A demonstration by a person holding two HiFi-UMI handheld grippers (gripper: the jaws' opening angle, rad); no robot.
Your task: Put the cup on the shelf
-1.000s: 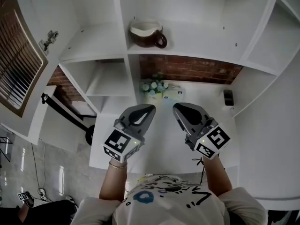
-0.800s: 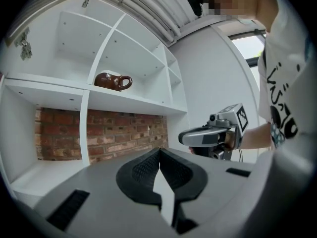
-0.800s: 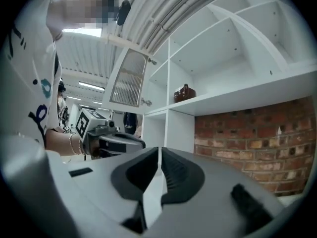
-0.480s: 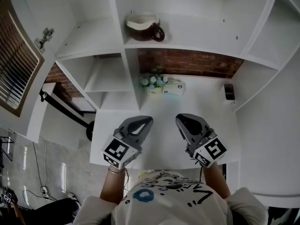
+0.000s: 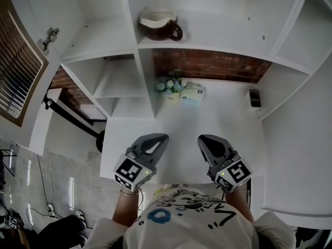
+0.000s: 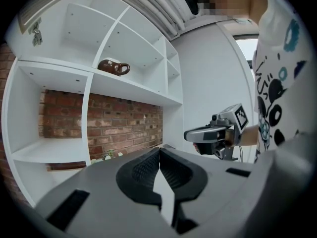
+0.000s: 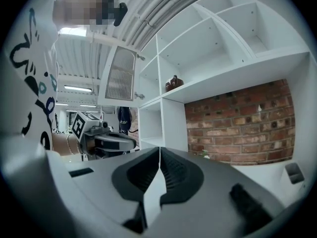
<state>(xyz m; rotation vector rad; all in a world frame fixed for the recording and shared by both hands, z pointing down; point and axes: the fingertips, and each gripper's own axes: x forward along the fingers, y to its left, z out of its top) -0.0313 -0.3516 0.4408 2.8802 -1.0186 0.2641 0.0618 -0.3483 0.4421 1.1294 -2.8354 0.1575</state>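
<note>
A brown cup point(image 5: 159, 25) with a white rim and a handle stands on the white shelf point(image 5: 218, 41), just right of an upright divider. It also shows as the cup point(image 6: 113, 67) in the left gripper view and the cup point(image 7: 173, 83) in the right gripper view. My left gripper point(image 5: 161, 138) is shut and empty, low over the white desk point(image 5: 223, 118), near the person's body. My right gripper point(image 5: 205, 139) hangs beside it, shut with nothing between its jaws. Both grippers are far below the cup and apart from it.
A small bunch of white flowers point(image 5: 168, 87) and a pale tissue box point(image 5: 192, 94) sit at the back of the desk against the brick wall point(image 5: 212, 66). A dark small object point(image 5: 253, 98) stands at the right. A louvred cabinet door point(image 5: 15, 71) hangs open at left.
Both grippers have drawn back from the shelf toward the person's body and sit lower in the head view. The cup stays on the shelf.
</note>
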